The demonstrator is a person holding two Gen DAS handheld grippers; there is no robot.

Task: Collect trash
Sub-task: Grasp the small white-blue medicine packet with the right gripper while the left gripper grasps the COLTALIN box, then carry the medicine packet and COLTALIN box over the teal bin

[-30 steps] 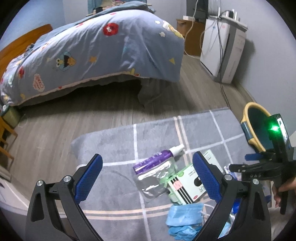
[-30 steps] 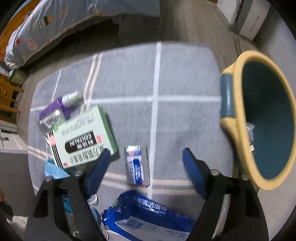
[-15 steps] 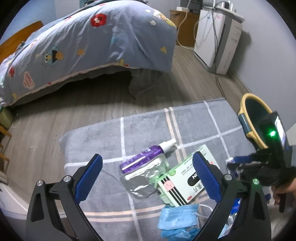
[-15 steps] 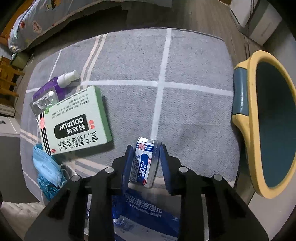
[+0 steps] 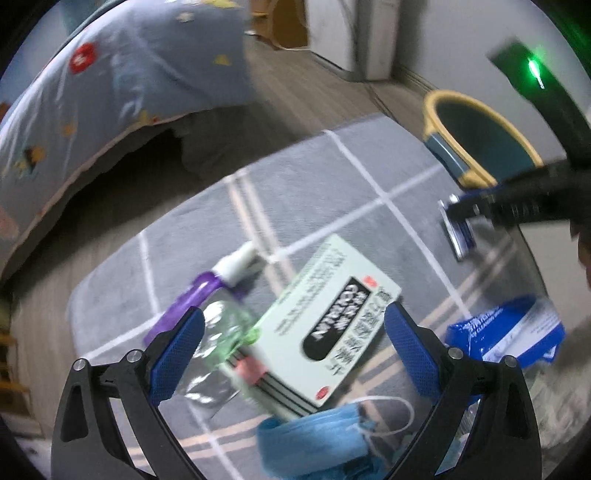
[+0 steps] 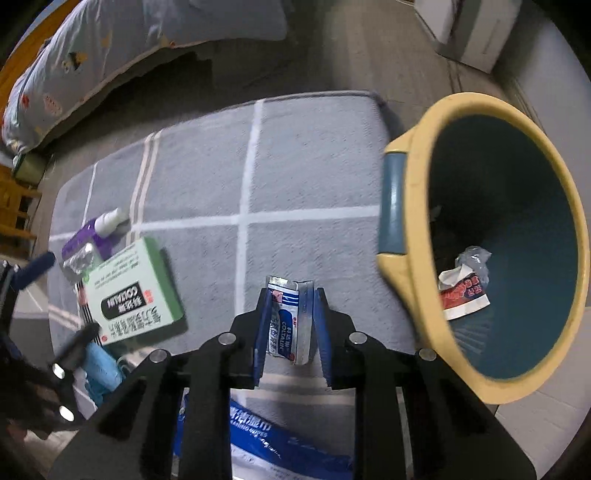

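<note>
- While the right gripper (image 6: 289, 325) points steeply down over the grey rug (image 6: 314, 166), its blue pads press on both sides of a small blue-and-white sachet (image 6: 286, 321), which stands upright between them.
- Beside the rug's right edge, a yellow-rimmed bin (image 6: 406, 206) with a dark teal inside sits on the floor; a crumpled red-and-white wrapper (image 6: 461, 291) lies in it.
- Wide apart, the left gripper (image 5: 293, 349) has nothing between its pads; it hangs over a pale green box (image 5: 321, 325) printed with black lettering.
- On the rug's left part, the green box lies flat, overlapping a clear blister pack (image 5: 218, 343); a purple spray bottle (image 5: 207, 291) with a white cap lies just beyond it, touching the pack.
- At the rug's near edge, a blue face mask (image 5: 314, 439) with white ear loops lies crumpled just below the box.
- Near the rug's near right corner, a blue pack of wipes (image 5: 506, 328) lies flat; from the right wrist it shows directly under the right gripper.
- Beyond the rug's far edge, a bed with a blue patterned quilt (image 6: 110, 48) stands on the wood floor (image 6: 351, 55).
- A white appliance (image 6: 469, 29) stands against the wall beyond the bin.
</note>
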